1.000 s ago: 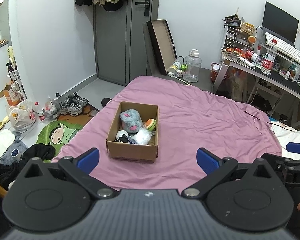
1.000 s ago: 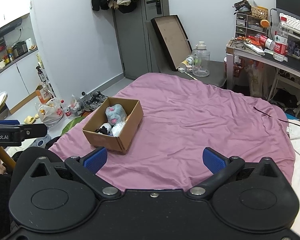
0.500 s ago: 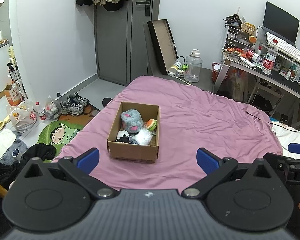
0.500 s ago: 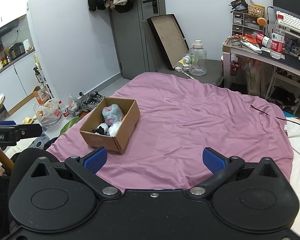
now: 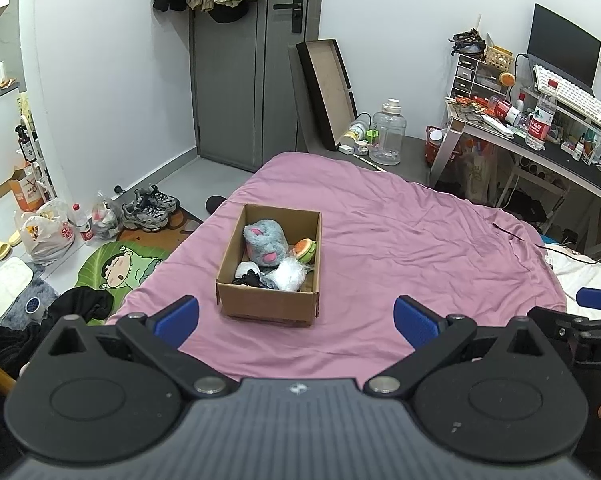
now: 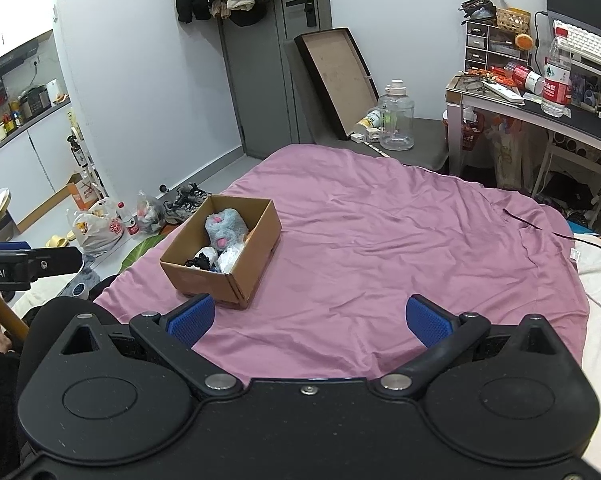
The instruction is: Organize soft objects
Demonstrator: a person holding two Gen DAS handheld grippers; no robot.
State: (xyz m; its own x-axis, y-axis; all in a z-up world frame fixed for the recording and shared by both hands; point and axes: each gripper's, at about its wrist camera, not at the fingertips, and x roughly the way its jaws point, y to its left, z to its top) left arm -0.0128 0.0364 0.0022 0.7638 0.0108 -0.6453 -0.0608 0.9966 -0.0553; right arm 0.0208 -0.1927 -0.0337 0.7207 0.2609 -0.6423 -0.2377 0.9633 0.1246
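Observation:
An open cardboard box (image 5: 266,306) (image 6: 198,278) sits on the pink bedsheet (image 5: 400,248) (image 6: 380,240) near its left front edge. Inside lie a grey plush toy (image 5: 264,242) (image 6: 224,228), an orange and green soft toy (image 5: 305,249), a white fluffy item (image 5: 287,274) (image 6: 229,258) and a black and white item (image 5: 248,276) (image 6: 200,260). My left gripper (image 5: 296,322) is open and empty, held back in front of the box. My right gripper (image 6: 308,320) is open and empty, to the right of the box.
Left of the bed the floor holds shoes (image 5: 148,210), plastic bags (image 5: 44,232), a green cartoon mat (image 5: 116,268) and dark clothes (image 5: 80,306). A cluttered desk (image 5: 540,140) stands at the right. A water jug (image 5: 388,134) and a leaning tray (image 5: 326,92) are behind the bed.
Both views have shifted slightly; the box sits a little closer to the right gripper's left finger. The box contents have not moved. Both grippers stay open.

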